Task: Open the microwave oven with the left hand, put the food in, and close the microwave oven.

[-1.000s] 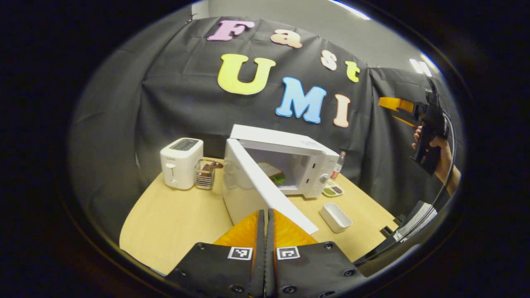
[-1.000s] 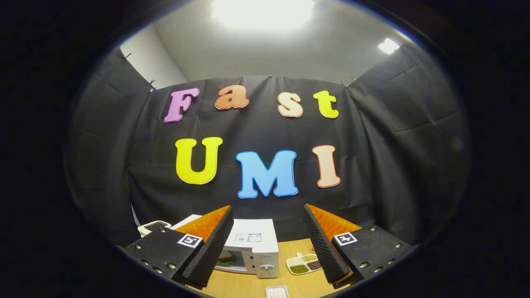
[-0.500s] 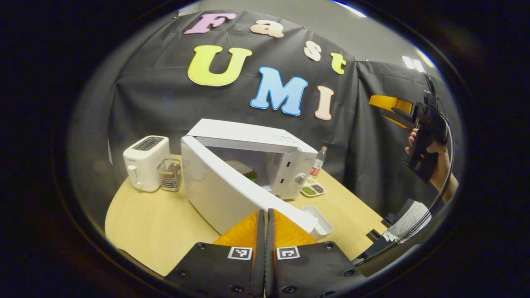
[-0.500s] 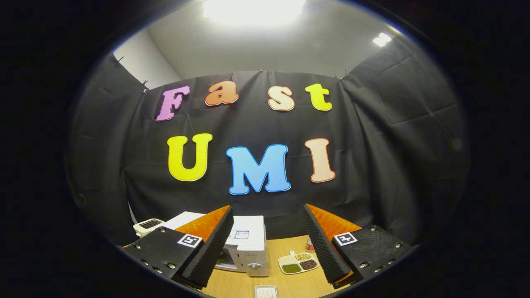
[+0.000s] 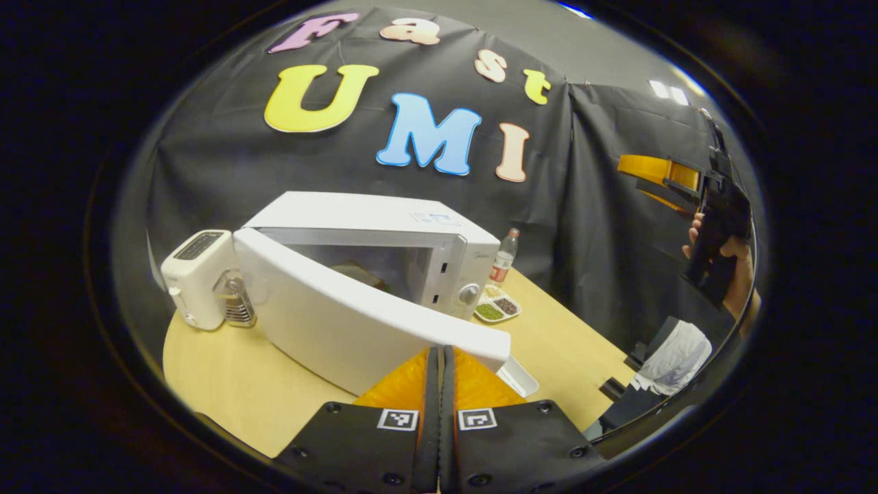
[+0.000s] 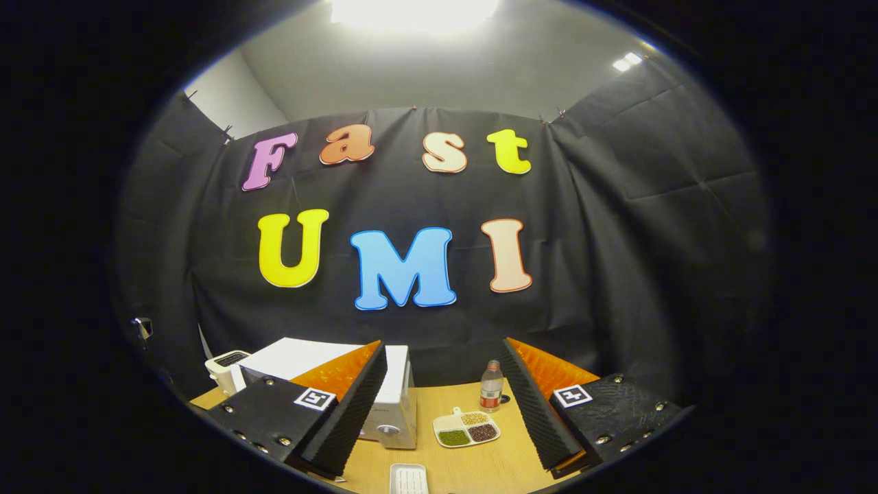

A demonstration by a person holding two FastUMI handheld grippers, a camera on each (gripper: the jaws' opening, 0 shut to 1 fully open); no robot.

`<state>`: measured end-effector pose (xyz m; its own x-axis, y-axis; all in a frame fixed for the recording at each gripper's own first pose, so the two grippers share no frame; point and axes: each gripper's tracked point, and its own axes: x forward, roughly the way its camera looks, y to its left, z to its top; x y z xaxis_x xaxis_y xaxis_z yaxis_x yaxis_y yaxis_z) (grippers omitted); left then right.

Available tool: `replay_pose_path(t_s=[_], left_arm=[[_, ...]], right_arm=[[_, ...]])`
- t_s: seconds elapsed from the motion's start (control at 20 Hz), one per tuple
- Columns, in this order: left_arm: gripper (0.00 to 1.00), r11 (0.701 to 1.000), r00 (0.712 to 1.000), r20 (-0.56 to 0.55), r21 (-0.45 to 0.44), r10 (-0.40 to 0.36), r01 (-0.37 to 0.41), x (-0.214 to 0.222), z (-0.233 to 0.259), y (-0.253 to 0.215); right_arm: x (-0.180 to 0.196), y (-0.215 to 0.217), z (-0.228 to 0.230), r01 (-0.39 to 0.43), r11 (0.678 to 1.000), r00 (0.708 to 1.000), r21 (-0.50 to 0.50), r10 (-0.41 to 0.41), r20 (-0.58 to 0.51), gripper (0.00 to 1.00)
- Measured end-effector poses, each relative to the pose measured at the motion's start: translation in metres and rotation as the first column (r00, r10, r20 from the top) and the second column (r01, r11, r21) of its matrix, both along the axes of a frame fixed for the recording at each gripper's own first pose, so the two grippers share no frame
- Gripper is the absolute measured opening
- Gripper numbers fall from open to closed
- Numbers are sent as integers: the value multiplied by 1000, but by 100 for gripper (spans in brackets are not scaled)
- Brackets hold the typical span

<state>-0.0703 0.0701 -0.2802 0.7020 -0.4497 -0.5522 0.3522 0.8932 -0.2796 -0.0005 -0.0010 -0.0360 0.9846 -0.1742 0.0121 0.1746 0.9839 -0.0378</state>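
Microwave oven point(image 5: 384, 226) sits on the wooden table point(image 5: 226, 384), between a toaster point(image 5: 188, 274) on its left and a small bottle point(image 5: 504, 255) and a divided dish of grains point(image 5: 497, 307) on its right. Its door point(image 5: 357, 322) stands partly open, hinged at the left, with the free edge swung toward the near side. Some food point(image 5: 357, 272) shows dimly inside the cavity.

The door looks like a stiff, light, smooth panel that turns freely on its hinge, so a flat push near the free edge, far from the hinge, should likely close it; too hard a shove could slide the whole oven.

The left gripper point(image 5: 439, 360) has its fingers pressed together with nothing between them, its tips right at the door's near edge; contact cannot be confirmed.

The right gripper point(image 6: 442, 398) is held high and well back on the right, jaws spread wide and empty, pointing toward the booth's wall above the table.
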Motion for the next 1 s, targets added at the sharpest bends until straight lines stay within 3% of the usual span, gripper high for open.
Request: replay_pose_path(t_s=[0.45, 1.0], left_arm=[[5, 999, 1000, -3, -23, -27, 27, 36, -5, -33], [7, 999, 999, -12, -27, -34, 34, 74, -14, -63]], right_arm=[[-5, -42, 3, 60, 998, 998, -9, -60, -6, 100], [10, -66, -3, 66, 997, 998, 35, -67, 11, 100]])
